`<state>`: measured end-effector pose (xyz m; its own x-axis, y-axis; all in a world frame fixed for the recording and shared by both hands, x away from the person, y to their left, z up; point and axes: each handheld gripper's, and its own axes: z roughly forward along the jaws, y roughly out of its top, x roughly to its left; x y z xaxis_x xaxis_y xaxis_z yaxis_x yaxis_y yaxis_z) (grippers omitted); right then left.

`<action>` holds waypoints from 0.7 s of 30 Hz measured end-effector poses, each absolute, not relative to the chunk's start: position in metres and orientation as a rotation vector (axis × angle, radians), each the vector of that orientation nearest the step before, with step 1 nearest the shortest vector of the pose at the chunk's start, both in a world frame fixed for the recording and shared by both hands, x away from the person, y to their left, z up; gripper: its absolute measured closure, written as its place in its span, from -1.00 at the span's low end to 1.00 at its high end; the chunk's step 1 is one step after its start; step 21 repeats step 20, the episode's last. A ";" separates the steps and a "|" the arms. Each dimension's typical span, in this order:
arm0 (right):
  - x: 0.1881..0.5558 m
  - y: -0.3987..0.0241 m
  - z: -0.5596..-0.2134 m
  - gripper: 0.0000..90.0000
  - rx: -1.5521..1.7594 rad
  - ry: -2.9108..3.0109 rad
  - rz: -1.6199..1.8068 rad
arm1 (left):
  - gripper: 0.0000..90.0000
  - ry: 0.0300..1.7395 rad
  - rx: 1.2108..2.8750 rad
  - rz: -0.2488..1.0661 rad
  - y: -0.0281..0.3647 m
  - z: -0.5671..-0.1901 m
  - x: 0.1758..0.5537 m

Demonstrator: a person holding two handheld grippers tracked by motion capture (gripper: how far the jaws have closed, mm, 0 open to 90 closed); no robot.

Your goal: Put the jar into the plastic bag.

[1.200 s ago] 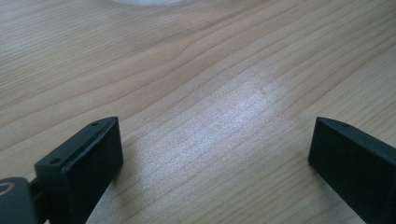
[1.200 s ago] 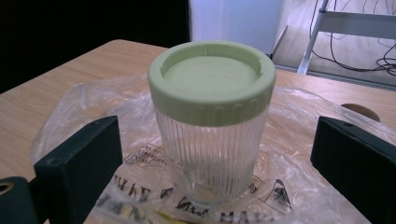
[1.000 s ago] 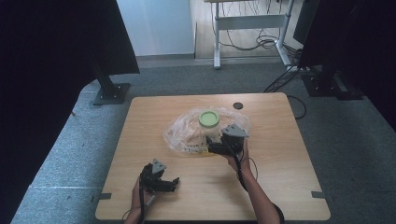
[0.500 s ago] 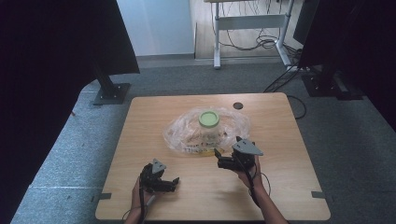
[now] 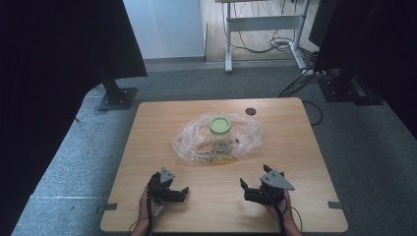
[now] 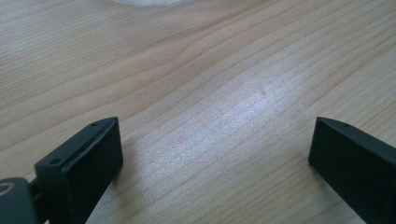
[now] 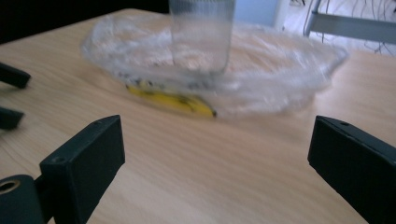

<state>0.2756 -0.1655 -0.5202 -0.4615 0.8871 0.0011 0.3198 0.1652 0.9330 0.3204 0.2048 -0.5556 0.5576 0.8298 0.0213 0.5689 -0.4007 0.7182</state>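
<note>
A crumpled clear plastic bag [image 5: 219, 138] lies in the middle of the wooden table [image 5: 147, 142], with a yellow banana [image 7: 173, 101] showing through its near edge. A clear jar [image 7: 201, 32] with a green lid [image 5: 220, 125] stands upright on the bag. My left gripper [image 5: 183, 192] rests near the table's front edge at the left, open and holding nothing. My right gripper [image 5: 244, 189] is near the front edge at the right, also open, well short of the bag, its jaws [image 7: 215, 163] wide apart and pointing toward the banana.
A small dark round disc [image 5: 251, 111] lies near the table's far edge. Beyond the table stand black stand bases [image 5: 118, 97], a metal desk frame [image 5: 260, 22] and loose cables on grey floor.
My right gripper has drawn back from the bag's right side toward the table's front edge and now stands open. The left gripper has stayed where it was.
</note>
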 end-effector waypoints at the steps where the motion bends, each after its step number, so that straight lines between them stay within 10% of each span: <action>1: 0.274 -0.170 -0.524 -0.92 1.158 1.884 1.274 | -0.94 1.118 2.120 0.500 0.205 -0.556 0.320; 21: 0.284 -0.199 -0.553 -0.92 1.309 1.882 1.193 | -0.95 1.117 2.122 0.496 0.204 -0.556 0.321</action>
